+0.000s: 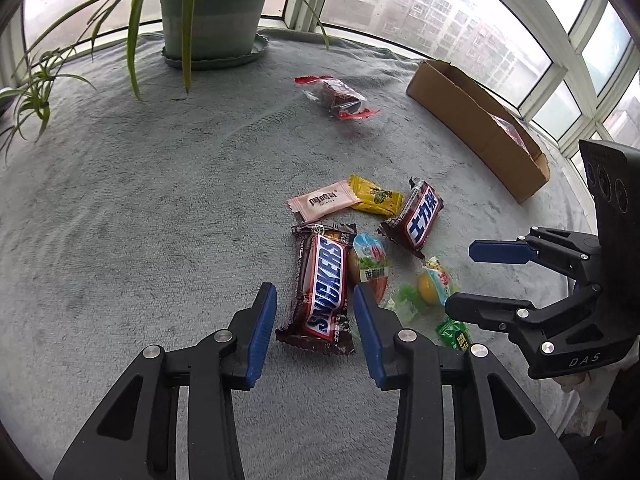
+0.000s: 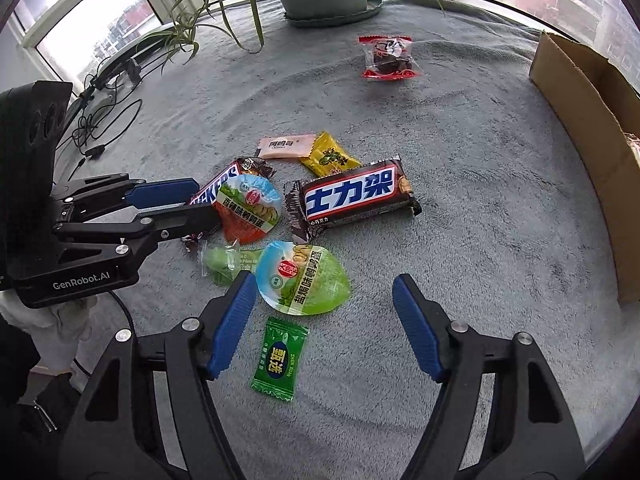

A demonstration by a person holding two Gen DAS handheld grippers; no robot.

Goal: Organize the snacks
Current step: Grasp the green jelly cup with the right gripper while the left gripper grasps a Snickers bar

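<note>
Left gripper: the black two-finger gripper with blue pads [image 1: 315,332] is spread, one pad on each side of the near end of a brown Snickers bar in a glossy wrapper [image 1: 322,289]. It pinches nothing yet, and whether the pads touch the wrapper I cannot tell.

Key relation: the bar lies straight ahead of the left gripper, long axis running away along the fingers, so the jaws close across its narrow width. The left gripper is the nearer one; I judge this bar is the next pick.

Right gripper: the matching black gripper with blue pads [image 2: 325,330] is also spread and empty, hovering over the grey fleece blanket [image 2: 480,240]. Between its fingers lies a small green sweet packet [image 2: 280,360], with a round green-and-blue sealed egg pouch [image 2: 304,280] just beyond.

Middle of the pile: an orange-and-blue sealed egg pouch [image 2: 248,208] lies partly over the Snickers bar, beside a second brown chocolate bar with Chinese lettering [image 2: 352,196].

Further: a pink flat sachet [image 1: 322,200] and a yellow sweet wrapper [image 1: 376,195], touching.

Far: a red-and-clear packet of dark sweets [image 1: 336,98] lies well apart from the pile.

Destination, judged: a shallow open cardboard box [image 1: 472,120] at far right, holding something red.

Background: a green potted plant [image 1: 212,12] by the window.
</note>
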